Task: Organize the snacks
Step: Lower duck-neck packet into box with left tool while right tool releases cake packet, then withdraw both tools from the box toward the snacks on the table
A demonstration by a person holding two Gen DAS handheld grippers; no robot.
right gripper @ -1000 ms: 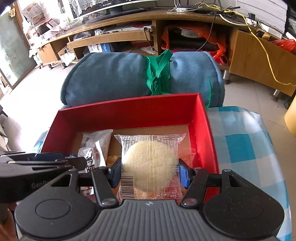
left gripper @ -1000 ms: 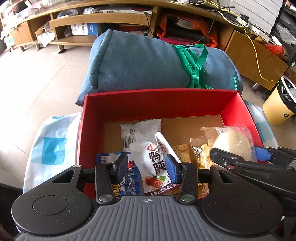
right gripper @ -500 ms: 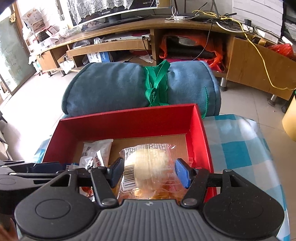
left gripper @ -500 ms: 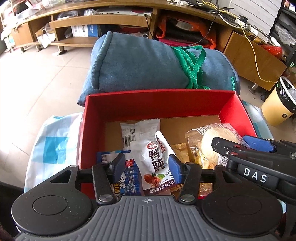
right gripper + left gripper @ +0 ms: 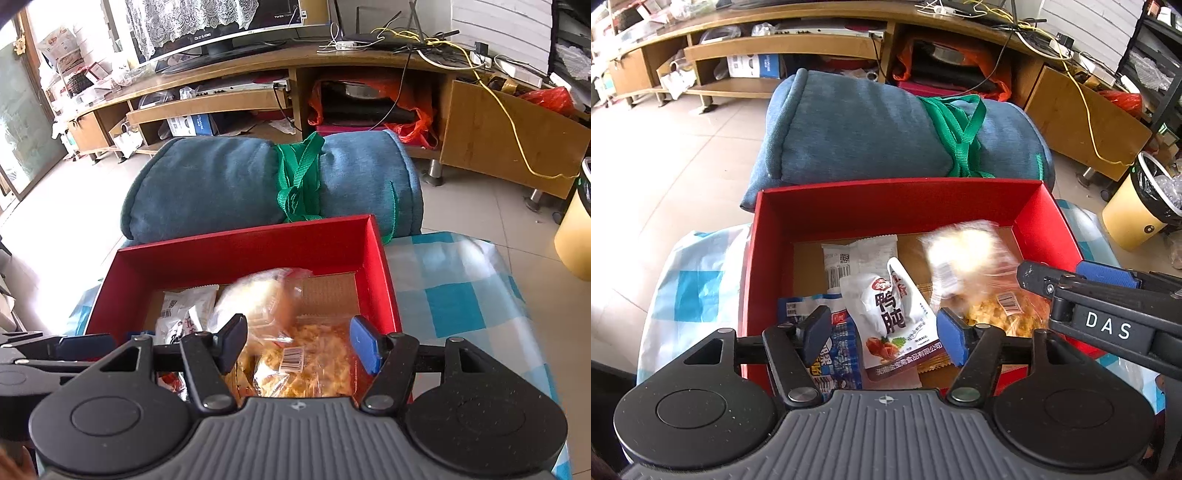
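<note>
The red box point(image 5: 886, 199) stands on a table under a blue-and-white checked cloth point(image 5: 450, 295), and the snacks lie inside it on its brown cardboard floor; behind the box is a rolled blue blanket point(image 5: 857, 125) tied with a green strap point(image 5: 960, 140). The left hand-held gripper point(image 5: 882, 330) hangs over the near part of the box with its jaws partly apart; they have just been opening, and the white pouch with red print point(image 5: 890, 310) sits between the blue pads without being pressed by them, so nothing is held. Just left of this pouch lies a blue packet point(image 5: 831, 347), and behind it a white packet with a barcode point(image 5: 849, 254). The right hand-held gripper point(image 5: 297, 341) is also half open over the right part of the box; its pads touch nothing. Beyond its jaws the clear packet with a pale round cake point(image 5: 255, 299) appears blurred, and it lies tilted on the clear bag of yellow-orange snacks point(image 5: 310, 362); in the left wrist view the same cake packet point(image 5: 960, 251) is blurred near the right wall of the box. A yellow bin point(image 5: 1137, 214) stands on the tiled floor to the right, and a wooden TV stand point(image 5: 332, 66) fills the background.
</note>
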